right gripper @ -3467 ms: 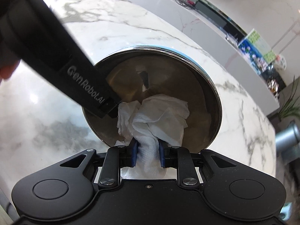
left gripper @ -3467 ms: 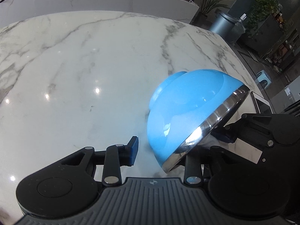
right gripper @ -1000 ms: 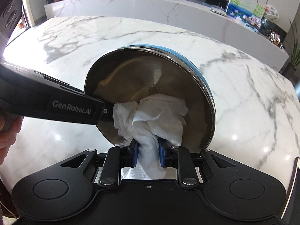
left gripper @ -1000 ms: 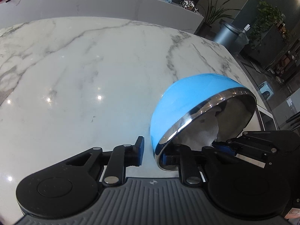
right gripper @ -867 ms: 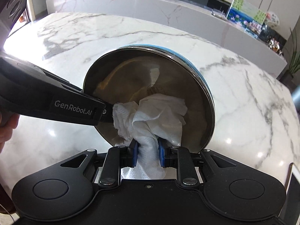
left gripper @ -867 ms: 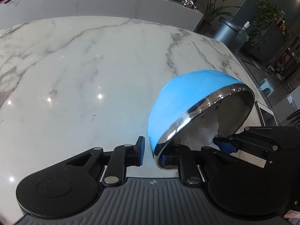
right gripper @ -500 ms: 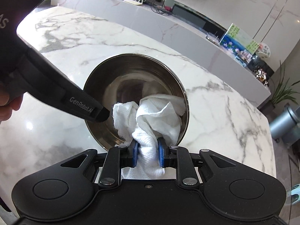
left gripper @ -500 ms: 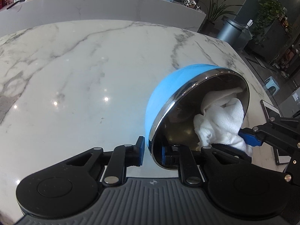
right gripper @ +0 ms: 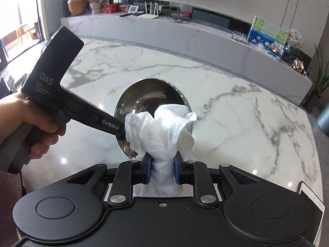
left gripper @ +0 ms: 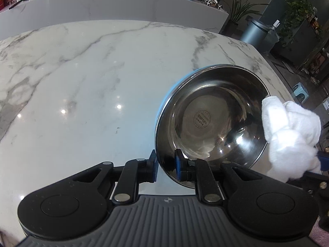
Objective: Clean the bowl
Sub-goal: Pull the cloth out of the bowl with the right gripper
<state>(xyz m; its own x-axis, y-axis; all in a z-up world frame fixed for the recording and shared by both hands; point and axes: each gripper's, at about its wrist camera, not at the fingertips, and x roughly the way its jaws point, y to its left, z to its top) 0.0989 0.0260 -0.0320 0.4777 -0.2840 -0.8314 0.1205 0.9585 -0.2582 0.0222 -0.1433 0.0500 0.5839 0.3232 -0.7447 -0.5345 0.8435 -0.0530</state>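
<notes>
Steel bowl (left gripper: 211, 121) rim pinched by left gripper (left gripper: 166, 167), cloth (right gripper: 162, 127) clear of it

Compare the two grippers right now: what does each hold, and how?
The left gripper pinches the rim of the steel bowl with the blue outside, one pad inside and one outside; the right gripper clamps a bunched white cloth between its pads. The left one keeps the bowl tilted on edge over the marble table; the right one's cloth is outside the bowl, near its rim. Both are shut on their loads.
</notes>
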